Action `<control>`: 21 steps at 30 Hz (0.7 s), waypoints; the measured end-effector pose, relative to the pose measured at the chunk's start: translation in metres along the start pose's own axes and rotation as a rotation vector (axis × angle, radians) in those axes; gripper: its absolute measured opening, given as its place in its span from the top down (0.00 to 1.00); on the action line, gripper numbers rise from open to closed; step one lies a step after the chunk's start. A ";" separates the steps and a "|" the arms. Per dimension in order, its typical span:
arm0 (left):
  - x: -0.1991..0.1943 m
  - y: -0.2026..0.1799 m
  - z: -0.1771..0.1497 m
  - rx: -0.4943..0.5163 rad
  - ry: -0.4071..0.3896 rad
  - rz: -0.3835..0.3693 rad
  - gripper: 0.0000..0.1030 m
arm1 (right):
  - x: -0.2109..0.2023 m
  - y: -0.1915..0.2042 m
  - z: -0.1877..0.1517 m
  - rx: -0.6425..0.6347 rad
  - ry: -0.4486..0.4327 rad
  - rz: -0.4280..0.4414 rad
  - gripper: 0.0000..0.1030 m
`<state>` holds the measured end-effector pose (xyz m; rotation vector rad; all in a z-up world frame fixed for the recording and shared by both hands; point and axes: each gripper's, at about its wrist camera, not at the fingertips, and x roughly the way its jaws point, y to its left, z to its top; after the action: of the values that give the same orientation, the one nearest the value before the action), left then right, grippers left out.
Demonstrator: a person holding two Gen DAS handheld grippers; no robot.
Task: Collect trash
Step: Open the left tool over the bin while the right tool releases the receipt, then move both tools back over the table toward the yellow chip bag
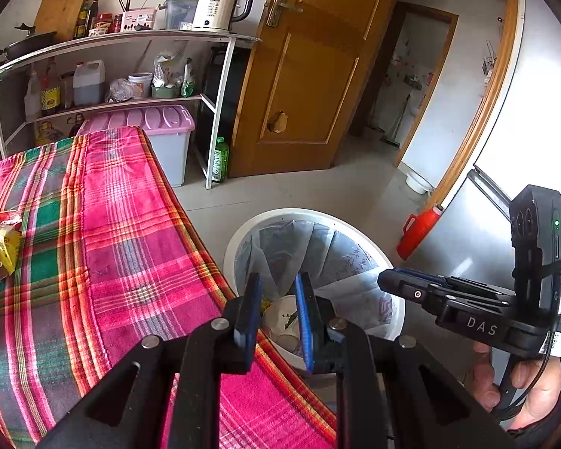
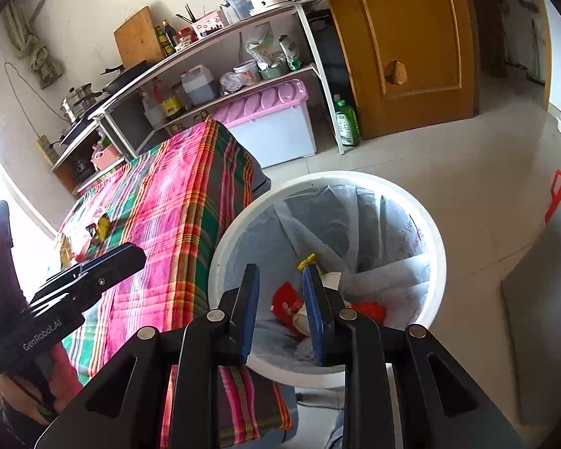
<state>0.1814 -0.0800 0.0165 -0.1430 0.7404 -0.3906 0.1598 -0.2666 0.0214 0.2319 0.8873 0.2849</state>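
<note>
A white trash bin (image 1: 243, 232) (image 2: 355, 177) with a pale liner stands on the floor against the edge of the table. In it lie a red wrapper (image 2: 286, 301), a white cup (image 1: 284, 318) and other scraps. My left gripper (image 1: 278, 280) hangs over the bin's near side, open, with nothing between its pads. My right gripper (image 2: 280, 271) is open above the bin too. A yellow scrap (image 2: 307, 260) shows just past its right fingertip; I cannot tell whether they touch. More wrappers (image 1: 7, 247) (image 2: 101, 226), one of them yellow, lie on the plaid cloth.
The table under the pink plaid cloth (image 1: 112, 224) fills the left. Behind it stand a white shelf rack (image 1: 220, 75) with a kettle (image 1: 220, 3), a pink-lidded storage box (image 1: 168, 138) and a green bottle (image 1: 220, 159). A wooden door (image 1: 310, 75) stands open; a silver fridge (image 1: 523, 149) is on the right.
</note>
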 end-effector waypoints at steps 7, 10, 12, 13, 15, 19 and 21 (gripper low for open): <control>-0.028 0.016 -0.007 -0.030 -0.040 0.030 0.81 | -0.010 0.034 -0.002 -0.076 -0.027 0.008 0.76; -0.042 0.024 -0.012 -0.043 -0.058 0.049 0.81 | -0.011 0.049 -0.005 -0.107 -0.031 0.027 0.76; -0.051 0.031 -0.017 -0.051 -0.069 0.063 0.81 | -0.012 0.059 -0.008 -0.125 -0.031 0.043 0.76; -0.056 0.033 -0.019 -0.054 -0.074 0.072 0.81 | -0.012 0.063 -0.009 -0.132 -0.030 0.054 0.75; -0.064 0.040 -0.023 -0.062 -0.082 0.086 0.81 | -0.011 0.071 -0.012 -0.143 -0.027 0.076 0.74; -0.078 0.053 -0.032 -0.082 -0.095 0.119 0.81 | -0.010 0.086 -0.015 -0.166 -0.023 0.111 0.69; -0.086 0.060 -0.035 -0.094 -0.102 0.136 0.81 | -0.009 0.095 -0.017 -0.179 -0.022 0.126 0.68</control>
<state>0.1177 0.0097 0.0284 -0.1984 0.6634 -0.2176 0.1268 -0.1797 0.0477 0.1243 0.8210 0.4757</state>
